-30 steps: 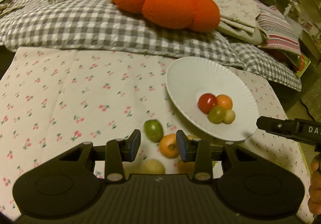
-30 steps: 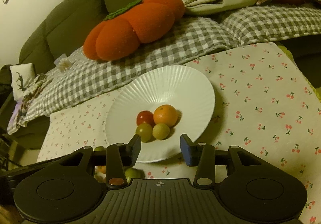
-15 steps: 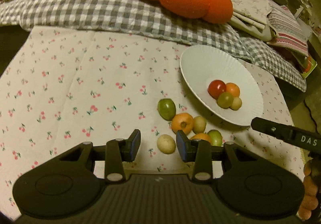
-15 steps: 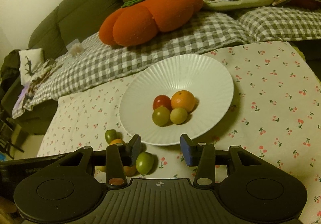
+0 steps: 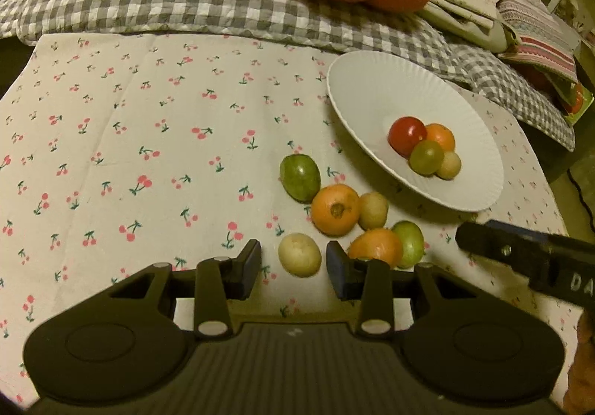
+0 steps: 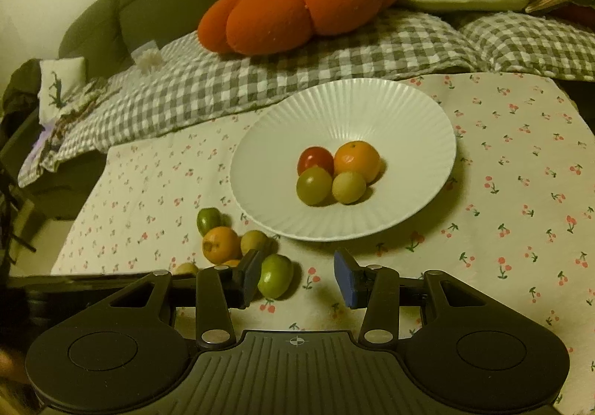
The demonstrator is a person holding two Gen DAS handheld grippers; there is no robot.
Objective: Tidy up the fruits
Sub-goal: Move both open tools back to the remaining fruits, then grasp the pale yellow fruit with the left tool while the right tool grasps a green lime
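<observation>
Left hand-held gripper (image 5: 293,260) jaws parted, pale fruit (image 5: 299,254) between them, pads not touching. Right hand-held gripper (image 6: 297,275) parted, empty, green fruit (image 6: 275,275) just beside left pad. Six loose fruits on counter (image 5: 148,140); four in white plate (image 6: 409,110).

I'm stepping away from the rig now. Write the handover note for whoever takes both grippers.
Left gripper: open, empty, lined up on the pale yellow fruit on the cherry-print tablecloth; the pads do not touch it.
Right gripper: open, empty, with the light green fruit beside its left finger.
Done: four fruits sit in the white plate: red, orange, green, pale yellow.
Left: six fruits on the cloth beside the plate: two green, two orange, two pale yellow. Move them into the plate.
</observation>
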